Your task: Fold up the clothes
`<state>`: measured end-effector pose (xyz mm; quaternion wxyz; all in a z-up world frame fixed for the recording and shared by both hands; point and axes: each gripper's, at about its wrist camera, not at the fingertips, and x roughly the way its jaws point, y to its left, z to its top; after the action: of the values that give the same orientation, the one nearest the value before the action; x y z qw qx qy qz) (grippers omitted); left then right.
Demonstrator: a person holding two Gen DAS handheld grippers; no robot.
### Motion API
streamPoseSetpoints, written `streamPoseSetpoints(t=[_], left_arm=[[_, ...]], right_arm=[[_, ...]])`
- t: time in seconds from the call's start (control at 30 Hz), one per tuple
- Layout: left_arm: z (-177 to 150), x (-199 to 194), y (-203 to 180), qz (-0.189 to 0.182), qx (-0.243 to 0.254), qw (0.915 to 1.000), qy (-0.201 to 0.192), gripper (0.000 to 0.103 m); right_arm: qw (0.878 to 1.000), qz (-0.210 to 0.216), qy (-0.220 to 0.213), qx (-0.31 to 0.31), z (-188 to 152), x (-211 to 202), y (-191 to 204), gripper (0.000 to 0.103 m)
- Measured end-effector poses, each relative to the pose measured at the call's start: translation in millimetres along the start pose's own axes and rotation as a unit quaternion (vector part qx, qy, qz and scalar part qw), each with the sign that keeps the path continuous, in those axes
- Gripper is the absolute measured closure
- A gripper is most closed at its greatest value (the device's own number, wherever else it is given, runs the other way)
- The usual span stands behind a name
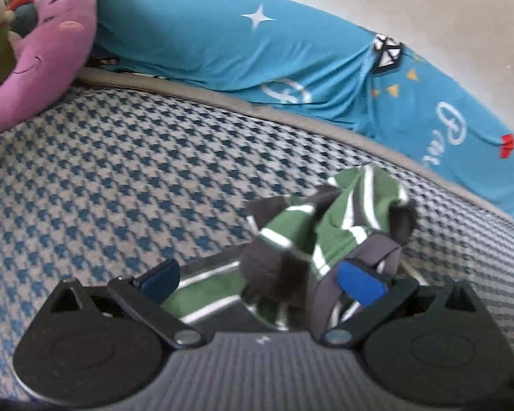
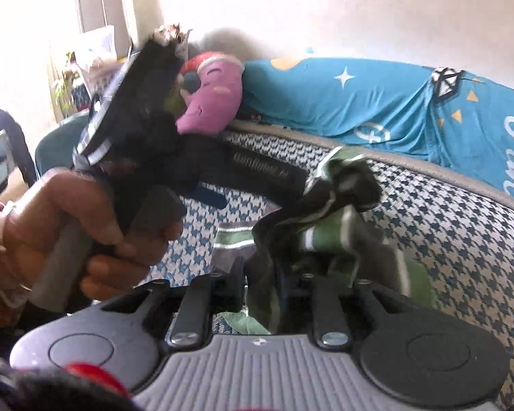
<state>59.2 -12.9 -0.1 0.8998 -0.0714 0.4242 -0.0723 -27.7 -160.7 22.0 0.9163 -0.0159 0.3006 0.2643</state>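
Observation:
A green garment with white stripes and dark grey trim [image 1: 339,226] is bunched and lifted over the checked cover [image 1: 120,171]. My left gripper [image 1: 260,281] stands open, its blue pads [image 1: 161,279] wide apart. A grey band of the garment drapes over its right finger, and more cloth lies between the fingers. In the right wrist view a hand [image 2: 85,219] holds the left gripper [image 2: 260,191], with the garment [image 2: 325,239] hanging from its far finger. My right gripper [image 2: 260,284] is shut on a hanging fold of the garment.
A blue-and-white houndstooth cover [image 2: 445,226] spreads over the wide cushion. A blue blanket with stars and lettering [image 1: 222,44] lies along the back by the wall. A pink plush [image 1: 48,51] sits at the left end. A chair [image 2: 0,157] and plants stand at far left.

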Motion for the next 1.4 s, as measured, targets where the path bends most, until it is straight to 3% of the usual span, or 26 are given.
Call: streamPoseSetpoints(t=[0.23, 0.33, 0.5, 0.73, 0.87, 0.97, 1.03, 1.2, 1.3, 1.4], left_arm=[[2, 5, 1, 0.017, 0.002, 0.9998, 0.005, 0.0], [4, 8, -2, 0.019, 0.005, 0.9998, 0.01, 0.0], [5, 9, -6, 0.021, 0.014, 0.9996, 0.012, 0.0], [6, 9, -4, 0.022, 0.02, 0.9994, 0.02, 0.0], [7, 9, -3, 0.024, 0.02, 0.9993, 0.021, 0.0], [7, 9, -4, 0.026, 0.02, 0.9992, 0.021, 0.0], [7, 9, -3, 0.026, 0.021, 0.9992, 0.021, 0.0], [8, 9, -7, 0.03, 0.014, 0.9993, 0.019, 0.0], [8, 8, -7, 0.028, 0.011, 0.9994, 0.017, 0.0], [9, 5, -9, 0.029, 0.006, 0.9995, 0.008, 0.0]], right_arm=[[0.996, -0.057, -0.029, 0.057, 4, -22, -22, 0.068], [0.994, -0.08, -0.021, 0.078, 6, -22, -33, 0.064], [0.99, -0.1, -0.002, 0.096, 1, -21, -39, 0.047], [0.982, -0.15, -0.006, 0.115, 2, -15, -47, 0.038], [0.979, -0.157, -0.011, 0.127, 3, -13, -53, 0.027], [0.979, -0.138, 0.015, 0.146, 1, -1, -59, 0.028], [0.978, -0.133, 0.027, 0.161, 1, 6, -60, 0.034], [0.976, -0.12, 0.033, 0.176, 6, 16, -58, 0.078], [0.977, -0.129, 0.028, 0.165, 12, 17, -50, 0.089], [0.978, -0.152, 0.019, 0.144, 19, 17, -42, 0.092]])
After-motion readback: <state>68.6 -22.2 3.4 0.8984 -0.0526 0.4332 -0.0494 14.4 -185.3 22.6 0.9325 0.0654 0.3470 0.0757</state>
